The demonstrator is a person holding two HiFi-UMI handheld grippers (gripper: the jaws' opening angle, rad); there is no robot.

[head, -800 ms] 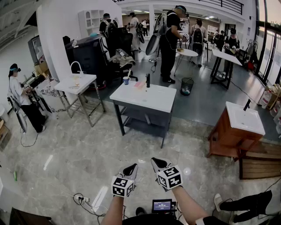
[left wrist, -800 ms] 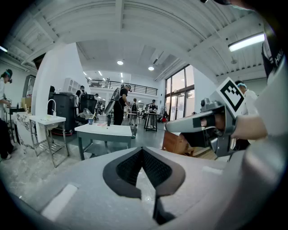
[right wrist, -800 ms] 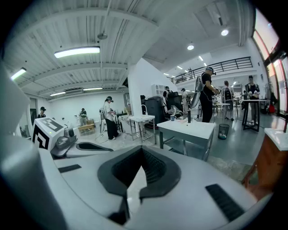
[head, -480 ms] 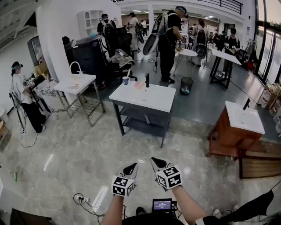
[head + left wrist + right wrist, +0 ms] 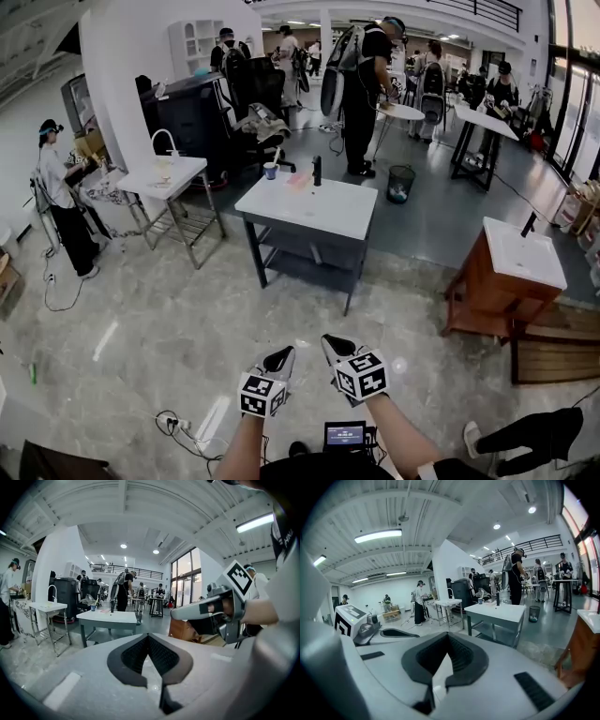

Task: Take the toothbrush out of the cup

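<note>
Far ahead, a blue cup with a toothbrush standing in it sits at the far left corner of a white-topped table. It also shows small in the left gripper view, cup, and in the right gripper view, cup. Both grippers hang low over the floor, well short of the table. My left gripper is shut and empty, its pads meeting at the tips. My right gripper beside it is likewise shut on nothing.
A black tap and a pink item are on the table near the cup. A metal sink stand is at the left, a wooden basin cabinet at the right. Cables lie on the floor. People stand beyond.
Both grippers keep their place and stay shut. The person at the far left has stepped slightly to the right; a shoe at the bottom right has shifted.
</note>
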